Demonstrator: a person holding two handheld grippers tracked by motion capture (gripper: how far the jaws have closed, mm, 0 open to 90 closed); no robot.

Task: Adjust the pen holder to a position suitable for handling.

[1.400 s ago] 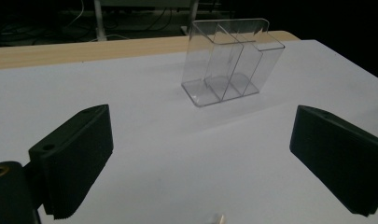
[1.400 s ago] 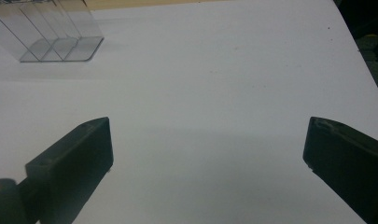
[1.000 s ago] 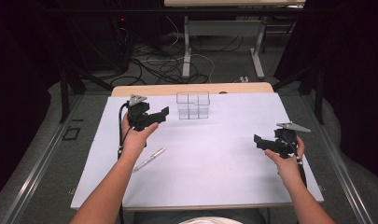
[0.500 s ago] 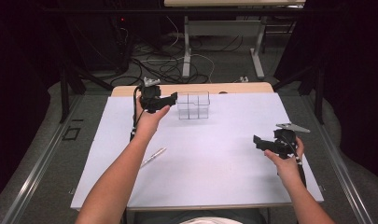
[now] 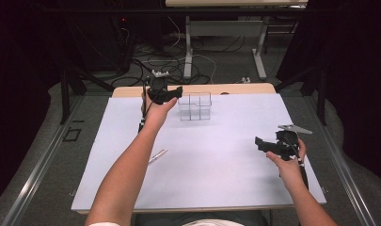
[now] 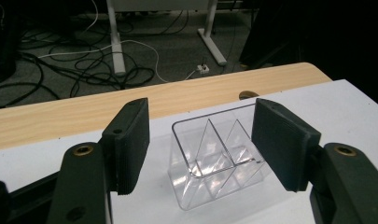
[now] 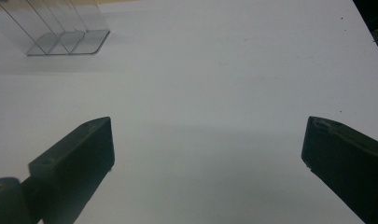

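Observation:
A clear plastic box (image 5: 195, 106) with several compartments stands empty near the table's far edge. My left gripper (image 5: 175, 92) hovers just left of it, held high and pointing at it. In the left gripper view the box (image 6: 214, 163) appears between the open jaws of the left gripper (image 6: 200, 140), a short way ahead and untouched. My right gripper (image 5: 259, 142) is held low over the right side of the white table (image 5: 226, 179), open and holding nothing. In the right gripper view its jaws (image 7: 207, 149) stand wide apart, and the box (image 7: 60, 28) is far off at the upper left.
A slim silver pen (image 5: 157, 155) lies on the white sheet beside the left forearm. A strip of bare wood (image 5: 244, 88) runs along the table's far edge. Beyond it lie cables and desk legs (image 5: 188, 52) on the floor.
My left gripper has moved away from the person and to the right, from the table's left side to just beside the clear box. The right gripper has stayed put.

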